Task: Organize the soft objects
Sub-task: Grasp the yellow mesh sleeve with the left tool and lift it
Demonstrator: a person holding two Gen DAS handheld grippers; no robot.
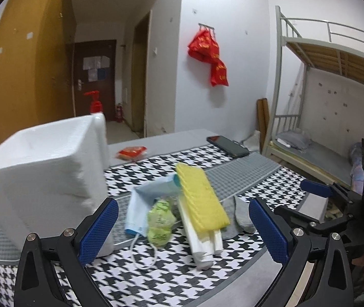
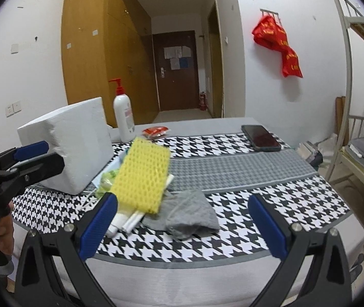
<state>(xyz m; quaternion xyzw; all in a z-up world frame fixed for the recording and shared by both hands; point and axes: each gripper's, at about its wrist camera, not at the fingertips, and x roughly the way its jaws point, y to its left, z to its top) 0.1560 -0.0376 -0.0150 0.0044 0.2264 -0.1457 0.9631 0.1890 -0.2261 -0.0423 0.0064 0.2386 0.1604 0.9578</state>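
A white foam box (image 1: 41, 168) stands on the houndstooth cloth (image 2: 271, 204). Just beside it lies a heap: yellow foam net (image 2: 143, 176), grey sock (image 2: 189, 212), blue mask (image 1: 141, 204). Left gripper (image 1: 182, 227) and right gripper (image 2: 182, 226) are spread wide, empty, touching nothing.

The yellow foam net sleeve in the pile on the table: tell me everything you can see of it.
The yellow foam net sleeve is a flat rectangular piece of soft mesh with a honeycomb weave. It lies tilted on top of the pile, its far end raised over the light blue face mask and its near end resting on the white rolled sheets. The grey sock lies beside it, at its near corner. Neither gripper touches it.
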